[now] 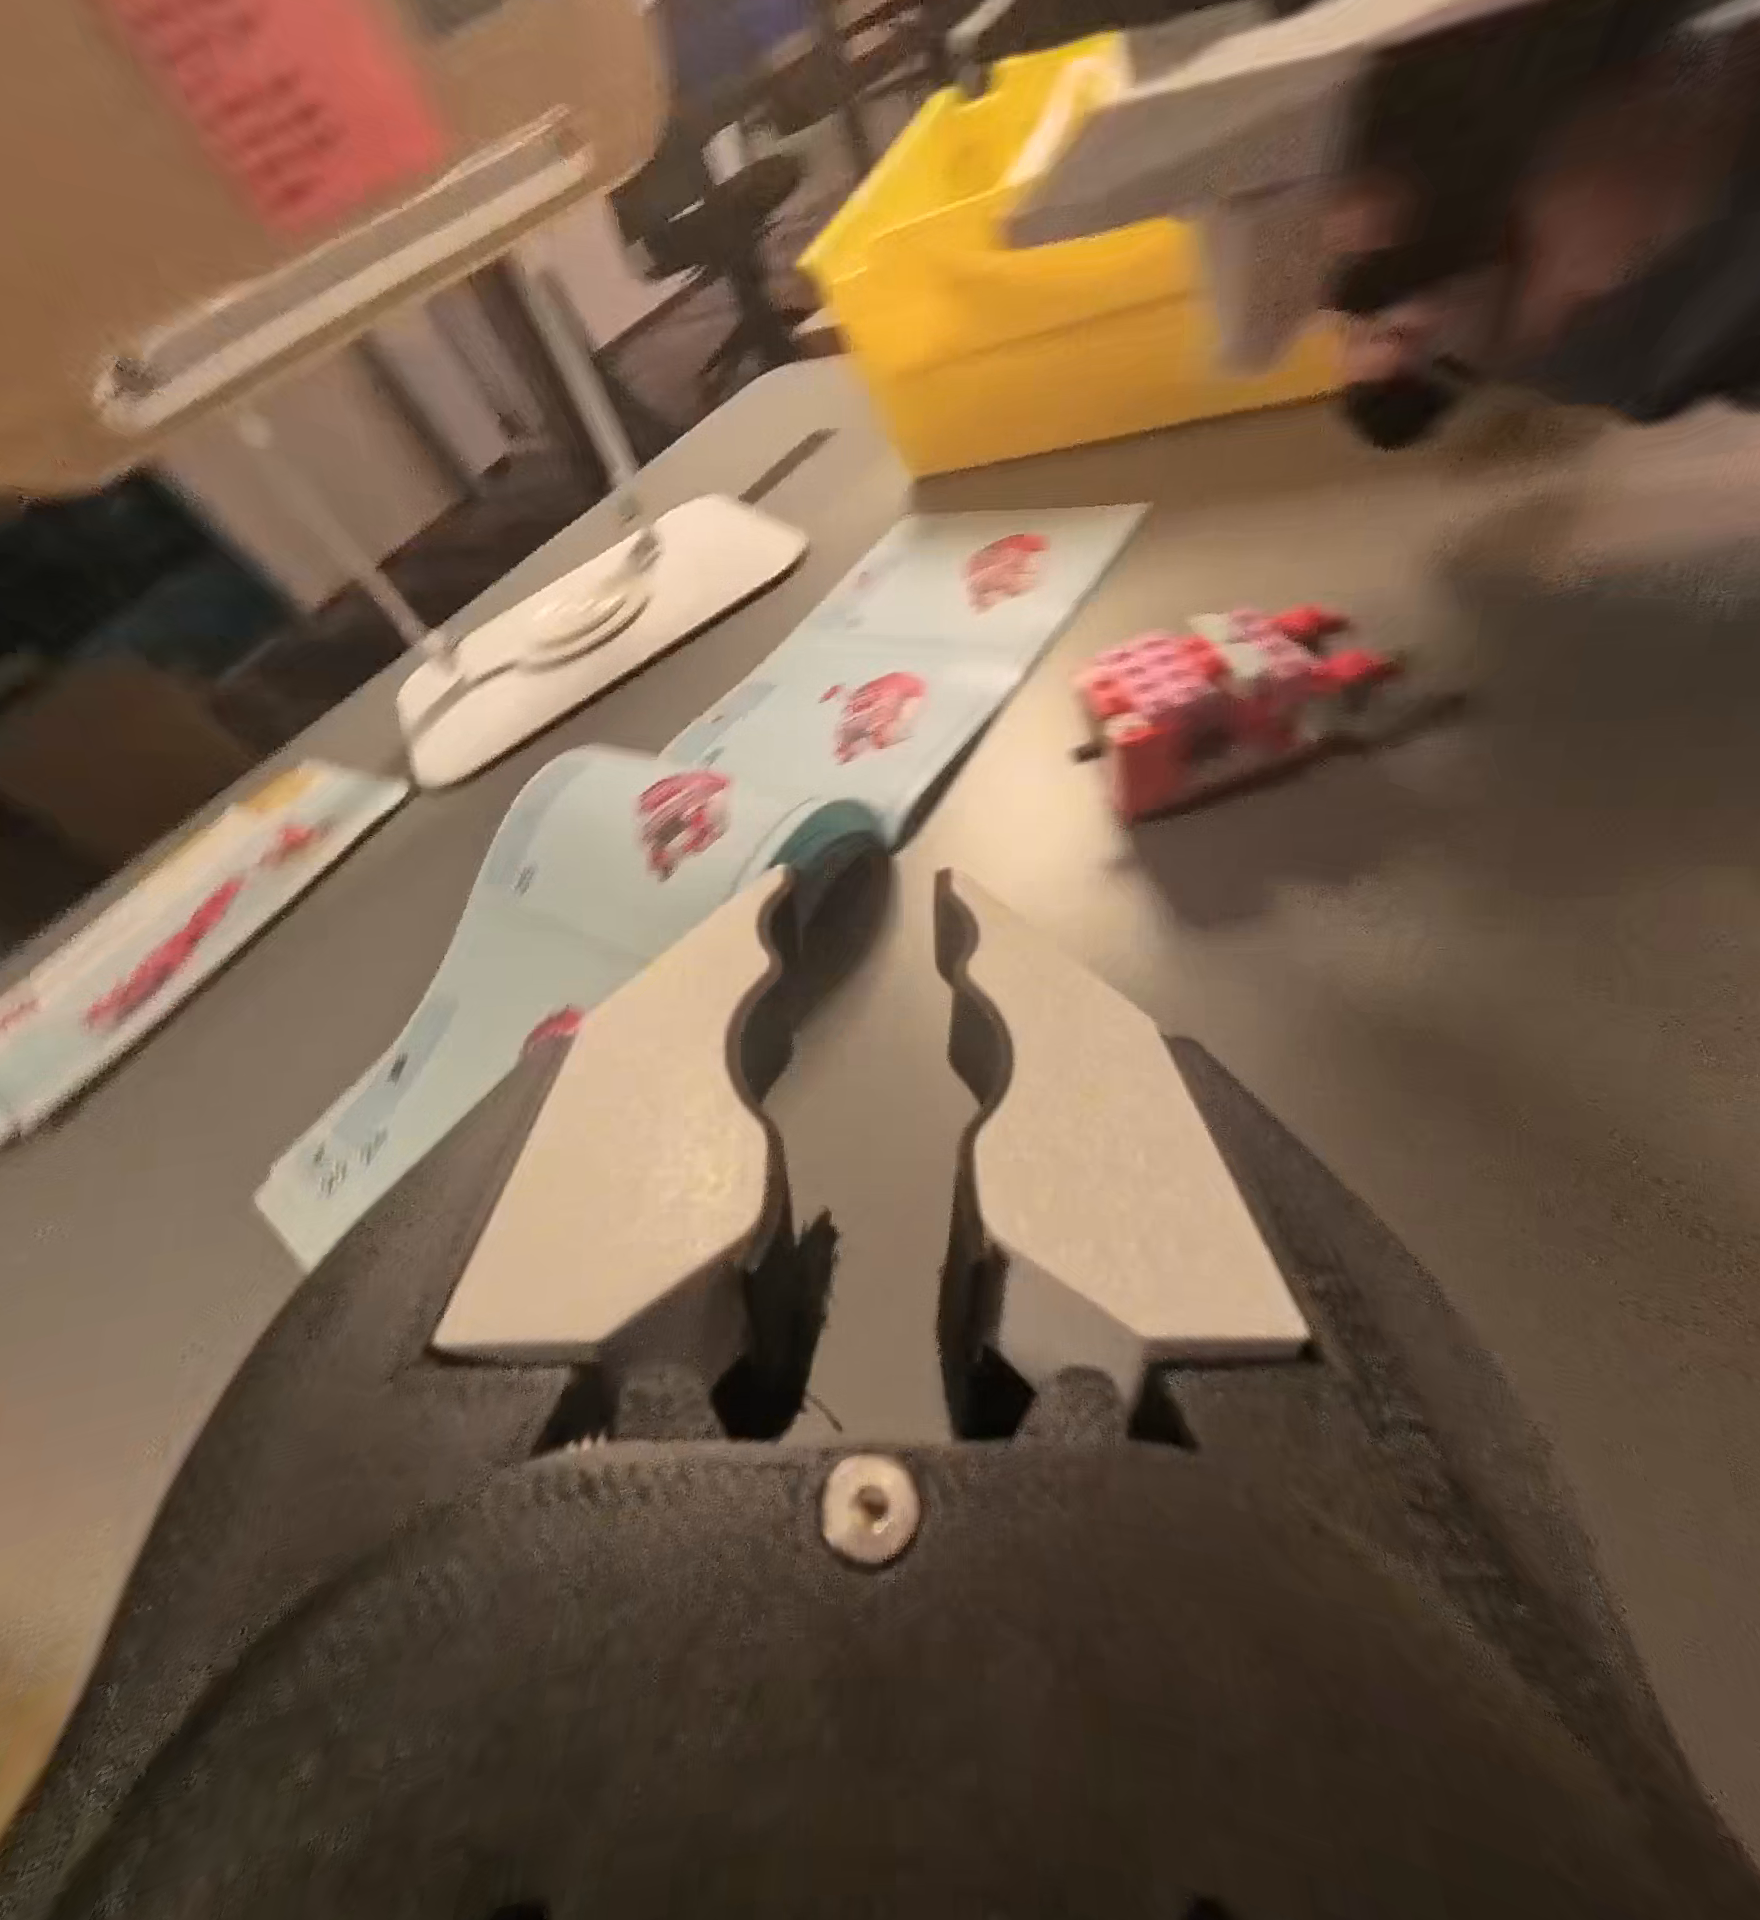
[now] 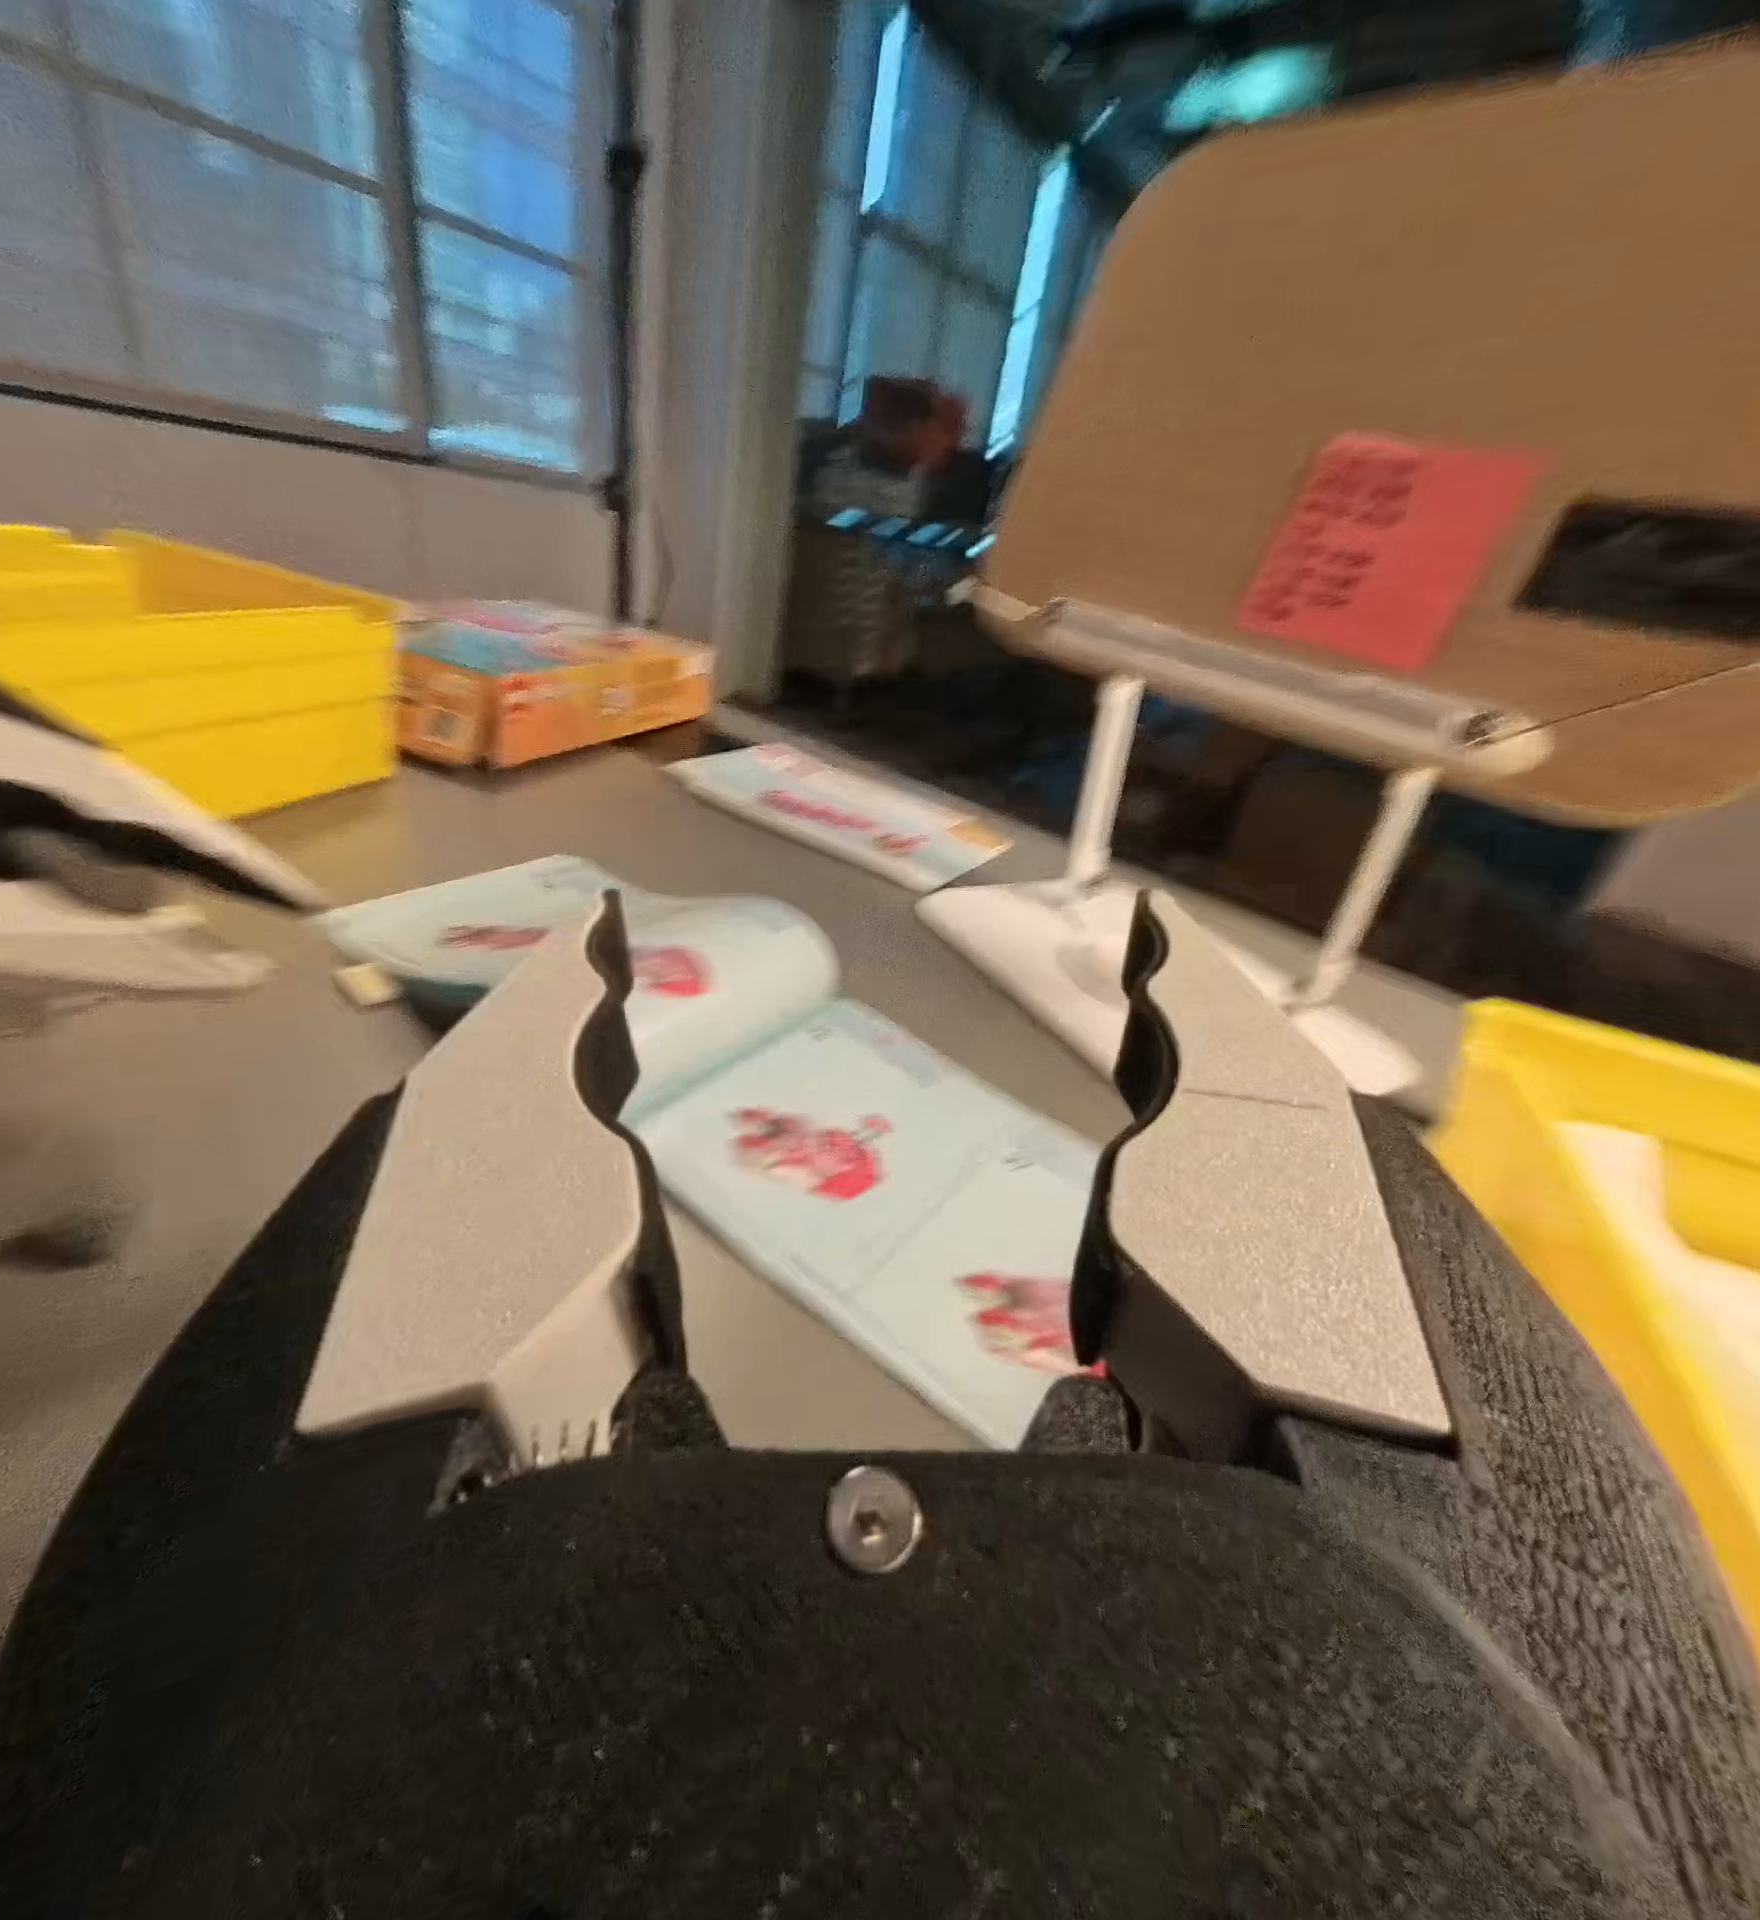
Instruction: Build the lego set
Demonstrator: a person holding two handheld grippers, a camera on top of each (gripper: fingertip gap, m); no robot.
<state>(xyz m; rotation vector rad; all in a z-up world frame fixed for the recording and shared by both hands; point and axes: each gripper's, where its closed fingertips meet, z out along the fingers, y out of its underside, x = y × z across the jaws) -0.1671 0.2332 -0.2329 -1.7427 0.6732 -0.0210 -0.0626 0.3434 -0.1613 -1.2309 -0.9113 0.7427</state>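
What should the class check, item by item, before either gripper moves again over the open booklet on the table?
1. Left gripper holds nothing: ok, fingers slightly apart, nothing between them.
2. Right gripper open: ok, wide.
3. Open booklet flat: not ok, one page curls up.
4. Red brick model clear of both grippers: ok.
5. Yellow bin beside right gripper, touching: cannot tell.
6. Sharp view: not ok, blurred.
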